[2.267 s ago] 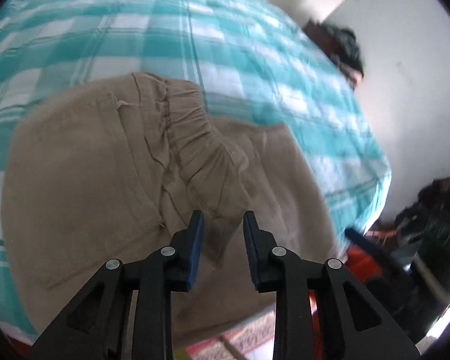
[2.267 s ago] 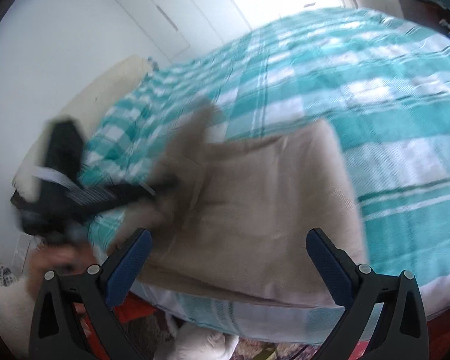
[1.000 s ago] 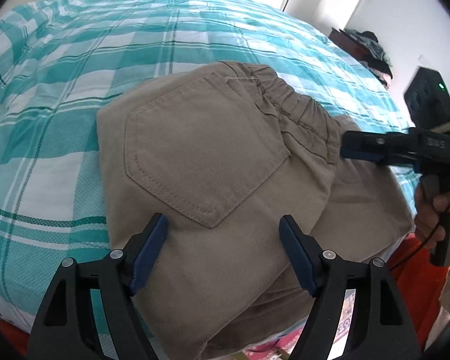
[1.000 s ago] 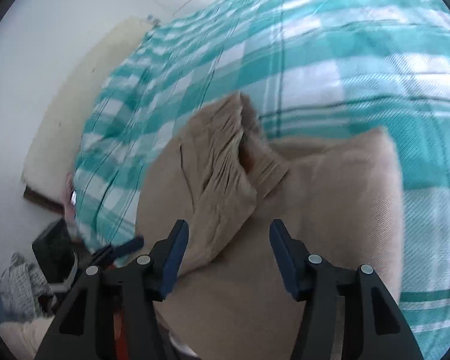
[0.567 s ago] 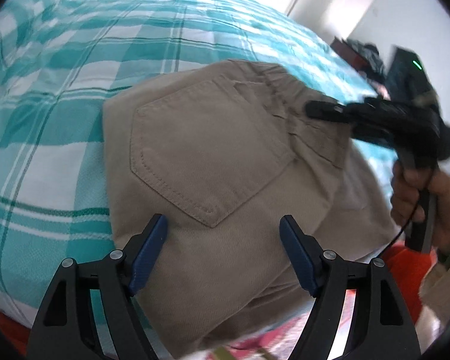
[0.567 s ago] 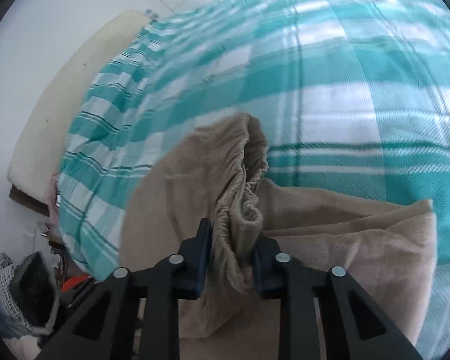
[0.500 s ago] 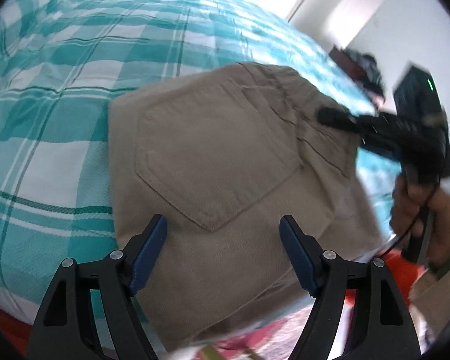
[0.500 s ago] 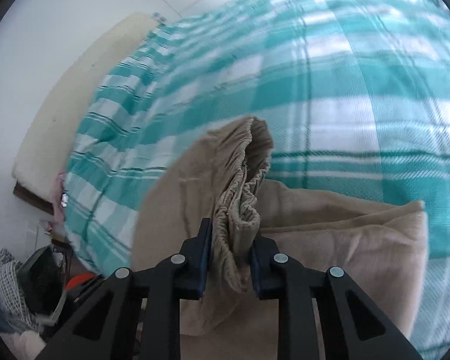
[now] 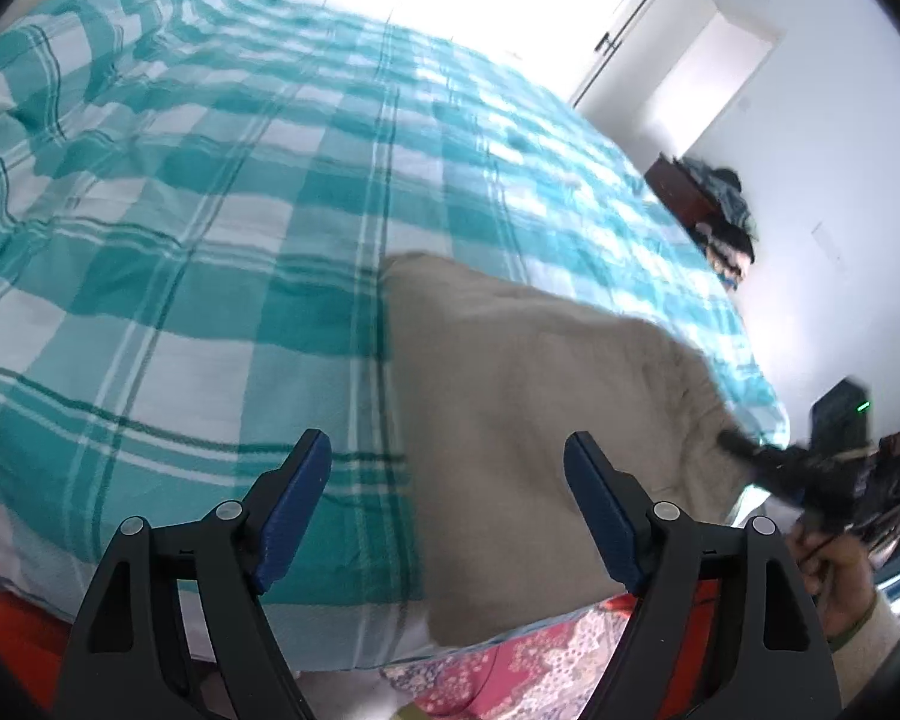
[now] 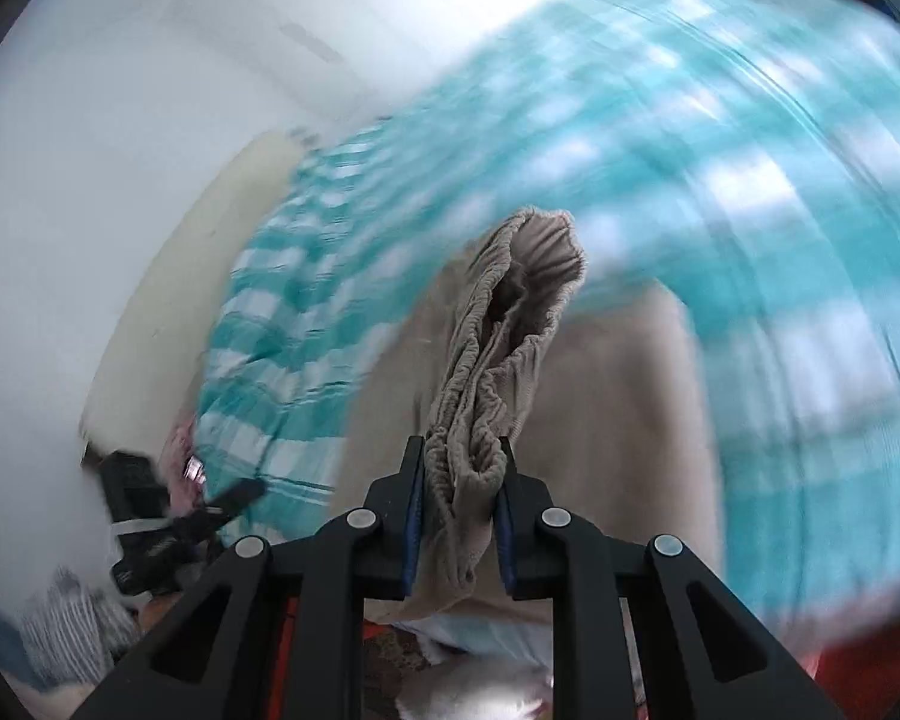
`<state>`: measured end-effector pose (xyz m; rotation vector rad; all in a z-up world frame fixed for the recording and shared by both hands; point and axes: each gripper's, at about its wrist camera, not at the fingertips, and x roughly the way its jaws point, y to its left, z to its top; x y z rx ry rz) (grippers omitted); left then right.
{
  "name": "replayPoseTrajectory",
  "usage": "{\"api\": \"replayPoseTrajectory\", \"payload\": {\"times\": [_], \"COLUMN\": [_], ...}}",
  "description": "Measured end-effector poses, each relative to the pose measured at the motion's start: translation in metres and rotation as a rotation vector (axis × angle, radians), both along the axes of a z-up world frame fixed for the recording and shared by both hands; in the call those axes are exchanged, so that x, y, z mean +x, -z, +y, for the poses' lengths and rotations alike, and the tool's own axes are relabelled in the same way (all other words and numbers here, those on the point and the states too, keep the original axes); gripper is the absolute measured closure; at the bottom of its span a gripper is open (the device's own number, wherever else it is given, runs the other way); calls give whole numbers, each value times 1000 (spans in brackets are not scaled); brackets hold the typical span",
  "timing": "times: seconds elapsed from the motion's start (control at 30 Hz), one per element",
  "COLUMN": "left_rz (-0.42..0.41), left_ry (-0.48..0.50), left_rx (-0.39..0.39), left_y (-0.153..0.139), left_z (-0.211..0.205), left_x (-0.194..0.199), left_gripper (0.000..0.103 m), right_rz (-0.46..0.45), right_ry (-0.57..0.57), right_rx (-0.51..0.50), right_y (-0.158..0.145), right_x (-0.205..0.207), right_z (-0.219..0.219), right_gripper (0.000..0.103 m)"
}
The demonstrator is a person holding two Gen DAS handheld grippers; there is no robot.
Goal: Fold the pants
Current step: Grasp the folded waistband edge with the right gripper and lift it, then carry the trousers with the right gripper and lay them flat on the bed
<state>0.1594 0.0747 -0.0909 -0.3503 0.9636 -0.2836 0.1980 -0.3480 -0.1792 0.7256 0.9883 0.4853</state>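
on the bed (image 9: 210,192), near its edge: pants (image 9: 528,372), soft and limp. my right claw (image 10: 459,510) pinches the thick waistband (image 10: 504,354), a sure hold; my left claw (image 9: 450,504) hangs spread, empty.

pants (image 9: 528,384): plain beige-tan; the gathered waistband (image 10: 498,372) between the right claw's pads is the same tan
bedspread (image 9: 210,228): teal and white check with thin dark green lines, beyond and to the left of the left claw
left gripper (image 9: 447,507): black frame, blue pads
right gripper (image 10: 459,516): black frame, blue pads
rug (image 9: 522,666): pink-red with a pale floral print, below the left claw
wall (image 9: 840,138): white, to the upper right of the left claw
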Motion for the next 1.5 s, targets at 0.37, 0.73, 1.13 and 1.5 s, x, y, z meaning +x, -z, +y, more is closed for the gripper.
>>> {"api": "replayPoseTrajectory", "payload": {"times": [0.37,0.73,1.13,1.5], "left_rz": [15,114,125,157], "left_ry": [114,154,142,181], "left_rx": [226,455,432,293], "left_y": [18,72,63,60], "left_z": [-60,-107,-108,-88], "left_x": [2,19,16,7], "left_gripper": [22,18,21,15], "right_rz": [72,-219,-123,-108], "right_ry": [20,-164,-151,-242], "right_rx": [-276,-458,-545,-440], "right_y": [35,7,43,25], "right_x": [-8,10,17,-32], "right_z": [-11,46,51,45], "right_gripper": [63,63,64,45]}}
